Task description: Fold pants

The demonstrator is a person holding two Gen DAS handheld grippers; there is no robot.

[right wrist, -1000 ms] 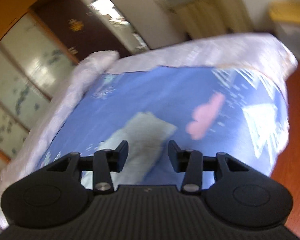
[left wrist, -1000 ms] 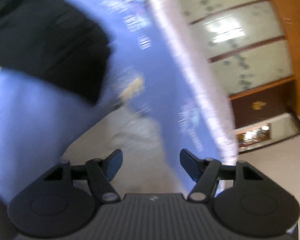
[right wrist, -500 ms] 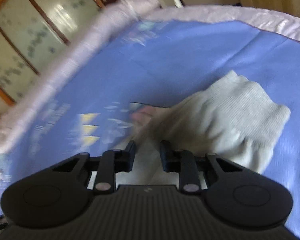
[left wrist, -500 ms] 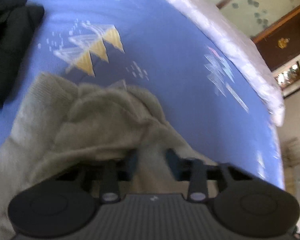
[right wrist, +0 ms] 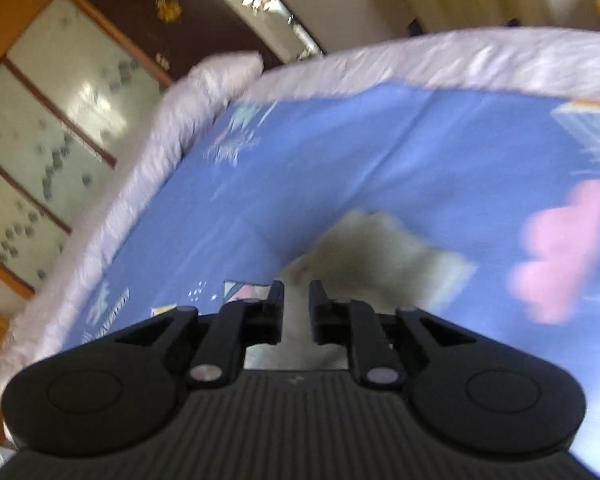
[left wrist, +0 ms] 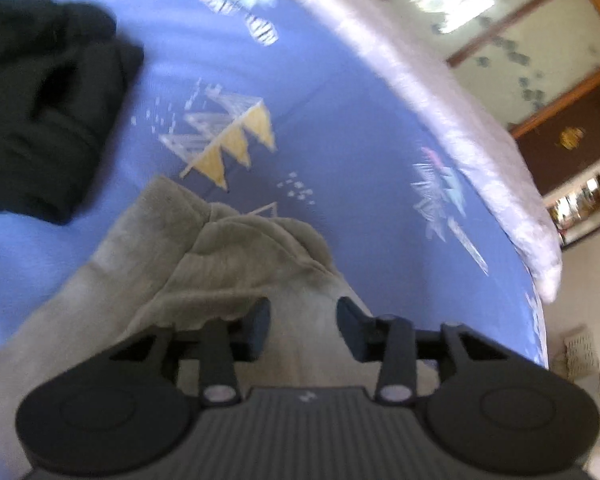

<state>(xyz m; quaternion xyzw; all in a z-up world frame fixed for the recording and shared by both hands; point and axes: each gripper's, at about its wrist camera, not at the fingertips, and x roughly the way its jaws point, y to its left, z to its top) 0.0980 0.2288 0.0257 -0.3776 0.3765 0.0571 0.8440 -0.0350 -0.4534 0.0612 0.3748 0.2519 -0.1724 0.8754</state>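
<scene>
Grey-beige knit pants (left wrist: 228,264) lie bunched on a blue patterned bedsheet (left wrist: 340,128). In the left wrist view my left gripper (left wrist: 303,322) hovers over the pants, its jaws parted with fabric showing between them and a fold draped over the left finger. In the right wrist view my right gripper (right wrist: 296,304) has its jaws drawn close on a strip of the pale pants fabric (right wrist: 384,256), which trails ahead, blurred.
A black garment (left wrist: 40,120) lies on the sheet at the left. A pale quilted border (right wrist: 140,184) rims the bed. A wooden wardrobe with glass panels (right wrist: 40,128) stands behind. A pink print (right wrist: 560,248) marks the sheet at right.
Both grippers came down onto the pants. The left jaws narrowed over the fabric half a second ago and have since opened wider. The right jaws narrowed onto the fabric and lifted.
</scene>
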